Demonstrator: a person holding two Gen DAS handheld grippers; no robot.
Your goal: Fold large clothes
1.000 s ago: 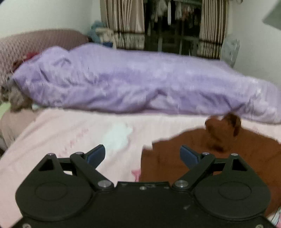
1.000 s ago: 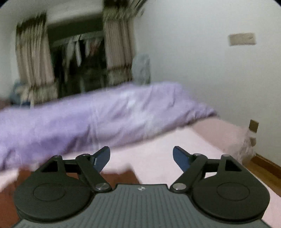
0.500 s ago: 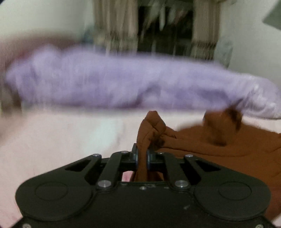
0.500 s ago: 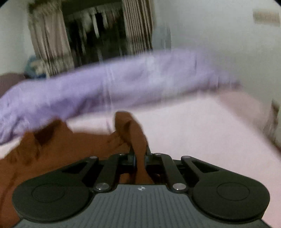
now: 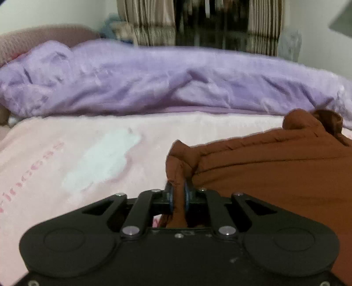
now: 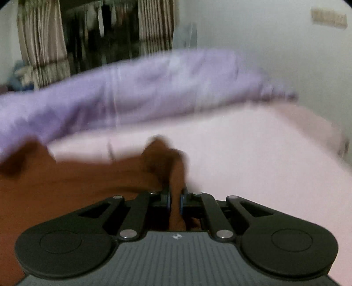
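Nearest us, L gripper is clamped on a bunched corner of the brown garment; the pinched fabric stands up in a knob just past the blue pads. R gripper is likewise pinched tight on another bunch of the same garment, though the R view is blurred, so we can't make out edge detail.

Garment lies on the pink blanket, w/ its top edge stretched between our two grips, so its long axis runs side to side across the bed: in the L view it spreads off to the right, in the R view off to the left. We can't tell which end is collar or hem.

Beyond it, a rolled purple duvet lies across the bed parallel to that edge, near the garment's far lump. Behind it are striped curtains, w/ a dark opening between them, and a white wall on the right.
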